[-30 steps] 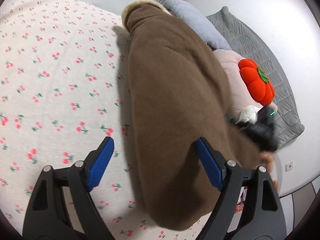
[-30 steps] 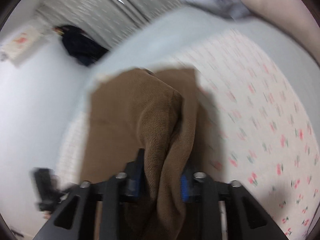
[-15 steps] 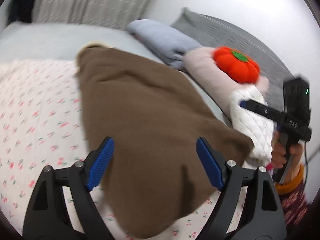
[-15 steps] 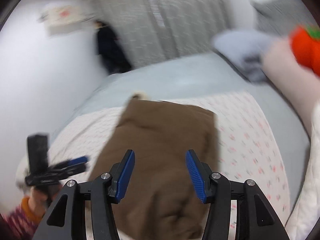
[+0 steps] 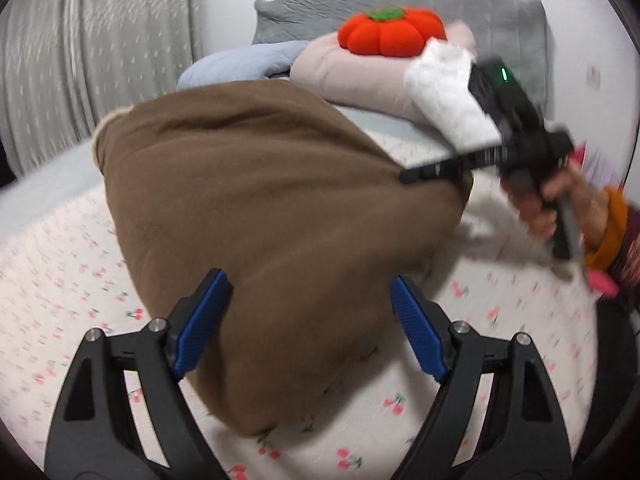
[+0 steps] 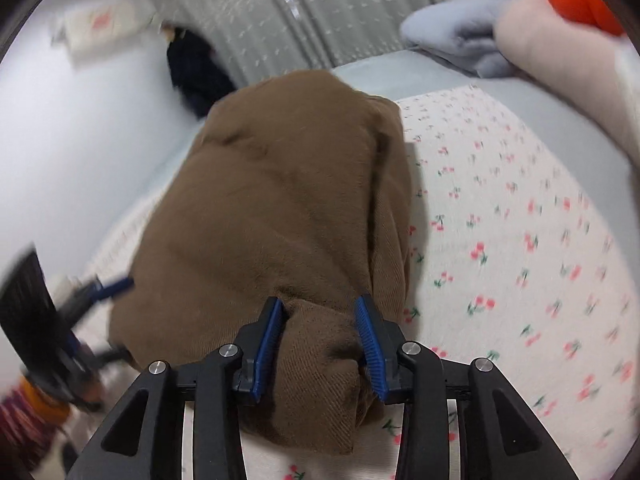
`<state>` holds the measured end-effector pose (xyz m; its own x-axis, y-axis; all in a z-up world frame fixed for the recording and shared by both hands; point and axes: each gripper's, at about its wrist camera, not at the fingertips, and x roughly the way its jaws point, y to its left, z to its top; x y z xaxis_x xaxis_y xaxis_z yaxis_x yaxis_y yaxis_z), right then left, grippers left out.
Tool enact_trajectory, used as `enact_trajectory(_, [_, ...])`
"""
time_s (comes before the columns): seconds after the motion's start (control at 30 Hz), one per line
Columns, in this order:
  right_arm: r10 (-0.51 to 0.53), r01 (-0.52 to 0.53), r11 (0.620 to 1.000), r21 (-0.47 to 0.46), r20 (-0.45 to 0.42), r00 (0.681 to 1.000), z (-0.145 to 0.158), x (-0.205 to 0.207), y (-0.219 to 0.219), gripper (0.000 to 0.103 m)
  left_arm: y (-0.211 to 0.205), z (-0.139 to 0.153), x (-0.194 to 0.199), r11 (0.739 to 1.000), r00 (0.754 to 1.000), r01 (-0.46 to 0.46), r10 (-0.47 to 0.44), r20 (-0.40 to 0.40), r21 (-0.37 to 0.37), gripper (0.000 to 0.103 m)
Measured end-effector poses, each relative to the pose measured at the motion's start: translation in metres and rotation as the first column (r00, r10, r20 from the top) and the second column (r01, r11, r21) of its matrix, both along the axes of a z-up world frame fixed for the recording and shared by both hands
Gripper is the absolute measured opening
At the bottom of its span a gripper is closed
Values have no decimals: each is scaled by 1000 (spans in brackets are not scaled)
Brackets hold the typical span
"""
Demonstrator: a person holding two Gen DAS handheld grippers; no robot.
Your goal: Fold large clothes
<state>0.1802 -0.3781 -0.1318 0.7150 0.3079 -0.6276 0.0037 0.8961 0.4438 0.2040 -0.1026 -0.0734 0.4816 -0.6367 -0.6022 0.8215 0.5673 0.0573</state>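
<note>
While the left tool [image 5: 308,320] gapes wide, the right tool [image 6: 322,340] pinches the brown garment [image 6: 280,208].

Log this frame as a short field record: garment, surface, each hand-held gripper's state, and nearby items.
garment: brown garment, bunched in a folded heap on the bed
surface: cherry-print bedspread
left hand-held gripper: open, over the near edge of the garment, gripping nothing
right hand-held gripper: shut on a thick bunch of the garment's corner
nearby: orange pumpkin cushion on a pink pillow; blue-grey pillow; grey curtain
image quality: motion blur in both views
</note>
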Motion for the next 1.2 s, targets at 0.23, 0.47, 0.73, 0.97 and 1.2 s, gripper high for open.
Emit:
enact_trajectory(0.23, [-11, 12, 997, 81, -13, 1000, 22, -19, -17, 57, 29, 15, 1, 999, 992, -12, 17, -122, 44, 84])
enact_trajectory(0.47, [-3, 9, 997, -76, 74, 997, 100, 4, -6, 60, 53, 54, 21, 994, 984, -69, 55, -167, -80, 84])
enact_trajectory(0.73, [-28, 26, 982, -185, -12, 1000, 110, 142, 16, 46, -5, 50, 61, 992, 985, -55, 35, -168, -115, 84])
enact_trajectory(0.97, [-159, 72, 951, -301, -275, 948, 26, 215, 1, 41, -12, 6, 32, 995, 993, 48, -57, -102, -90, 84])
enact_trajectory(1.2, [-120, 65, 968, -243, -221, 968, 55, 176, -8, 71, 17, 29, 45, 993, 976, 17, -41, -212, -116, 84])
